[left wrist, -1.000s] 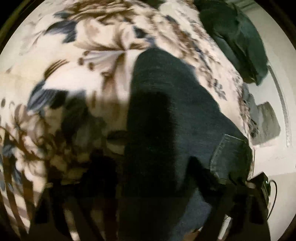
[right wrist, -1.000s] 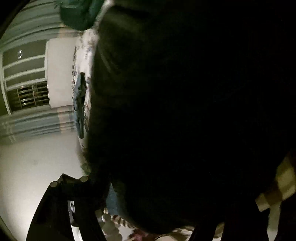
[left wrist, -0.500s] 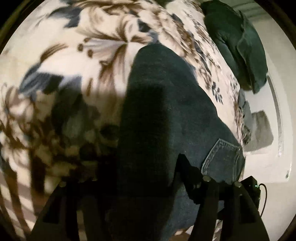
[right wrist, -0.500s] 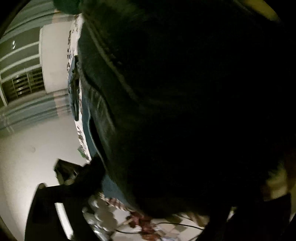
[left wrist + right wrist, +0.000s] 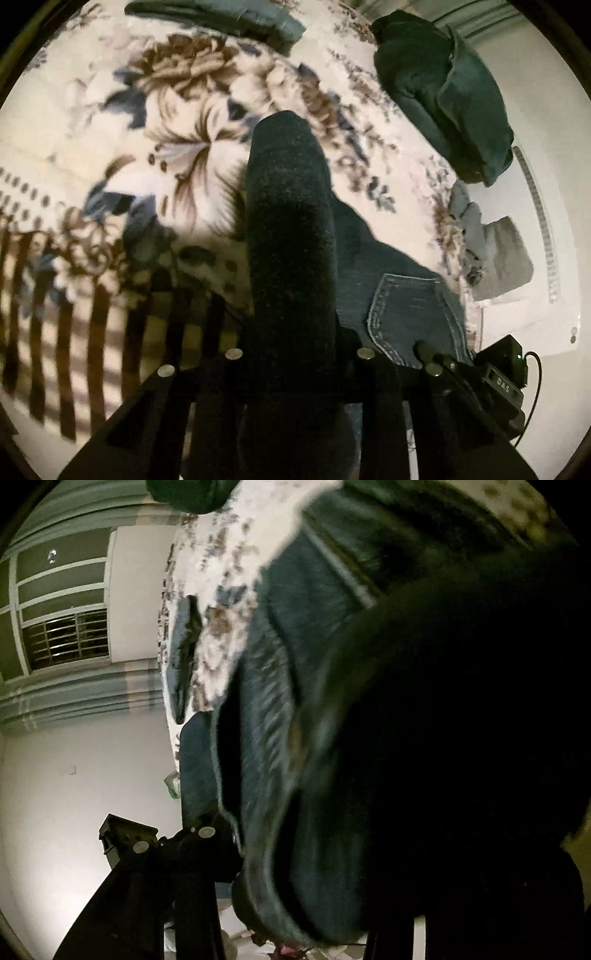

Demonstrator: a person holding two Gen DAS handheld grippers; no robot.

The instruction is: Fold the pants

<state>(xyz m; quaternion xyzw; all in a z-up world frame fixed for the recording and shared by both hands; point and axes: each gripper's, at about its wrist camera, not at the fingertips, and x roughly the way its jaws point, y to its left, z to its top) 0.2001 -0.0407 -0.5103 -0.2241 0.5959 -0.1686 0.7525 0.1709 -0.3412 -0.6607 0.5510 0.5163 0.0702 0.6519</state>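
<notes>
Dark blue jeans (image 5: pixel 291 229) lie on a floral bedspread (image 5: pixel 177 122). In the left wrist view a folded pant leg runs up from between my fingers, and a back pocket (image 5: pixel 410 314) shows to its right. My left gripper (image 5: pixel 295 365) is shut on the jeans fabric. In the right wrist view the jeans (image 5: pixel 388 720) fill most of the frame and hang in a bunch over my right gripper (image 5: pixel 314 867), which is shut on the denim. The right finger is hidden by dark cloth.
A dark green pillow (image 5: pixel 447 92) lies at the bed's far right and another dark garment (image 5: pixel 221 18) at the top. A grey item (image 5: pixel 498 254) sits by the bed's edge. A window with bars (image 5: pixel 62 635) and a white wall (image 5: pixel 74 775) show to the left.
Both grippers have lifted and pulled back with the jeans. The left view now shows more of the bedspread and a narrower pant leg. The right view shows more of the bed.
</notes>
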